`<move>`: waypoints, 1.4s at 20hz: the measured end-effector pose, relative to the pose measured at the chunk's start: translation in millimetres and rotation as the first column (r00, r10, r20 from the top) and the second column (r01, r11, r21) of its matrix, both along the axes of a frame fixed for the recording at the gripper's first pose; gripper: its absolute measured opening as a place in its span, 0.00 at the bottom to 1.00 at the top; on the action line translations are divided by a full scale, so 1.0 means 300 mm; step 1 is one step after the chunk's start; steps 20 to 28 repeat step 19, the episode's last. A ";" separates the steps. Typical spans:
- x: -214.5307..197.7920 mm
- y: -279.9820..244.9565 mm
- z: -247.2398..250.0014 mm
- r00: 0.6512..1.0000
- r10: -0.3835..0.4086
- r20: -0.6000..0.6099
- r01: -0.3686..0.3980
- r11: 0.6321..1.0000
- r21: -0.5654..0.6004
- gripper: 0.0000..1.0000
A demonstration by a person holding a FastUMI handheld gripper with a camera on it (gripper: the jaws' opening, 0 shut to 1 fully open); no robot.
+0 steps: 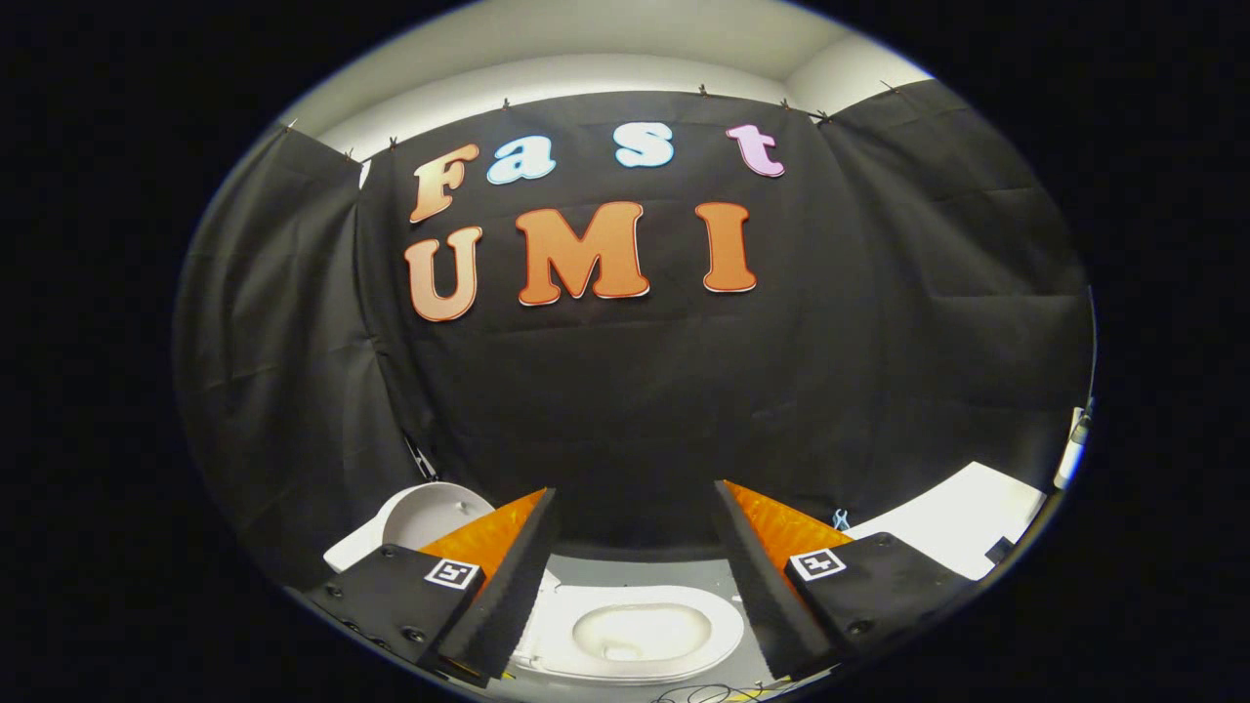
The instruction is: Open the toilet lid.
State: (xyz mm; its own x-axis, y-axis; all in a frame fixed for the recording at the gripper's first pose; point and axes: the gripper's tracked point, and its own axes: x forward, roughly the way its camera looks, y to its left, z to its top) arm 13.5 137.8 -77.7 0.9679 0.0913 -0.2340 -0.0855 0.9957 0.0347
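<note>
White porcelain marks your landmark: the toilet [640, 635] sits low between the fingers of your tongs [635, 517], its bowl and seat exposed from above. Your tongs are spread wide and pinch nothing. The toilet lid [430, 513] stands raised, off to the left of the toilet behind the left finger. A white panel [962, 527] lies right of the toilet, against the black cloth wall [635, 410].

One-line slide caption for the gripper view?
Open gripper above the toilet, its lid already raised.
</note>
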 end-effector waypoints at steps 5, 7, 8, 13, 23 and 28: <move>0.003 -0.035 0.019 1.000 -0.019 0.016 0.019 1.000 0.015 0.99; 0.008 -0.045 0.011 0.999 -0.029 0.013 0.029 0.999 0.019 0.99; 0.007 -0.046 0.002 1.000 -0.030 0.010 0.030 0.999 0.023 0.99; 0.013 -0.043 -0.018 0.999 -0.033 -0.002 0.033 0.999 0.025 1.00; 0.021 -0.053 -0.026 0.999 -0.043 0.000 0.043 0.999 0.029 1.00; 0.021 -0.053 -0.026 0.999 -0.043 0.000 0.043 0.999 0.029 1.00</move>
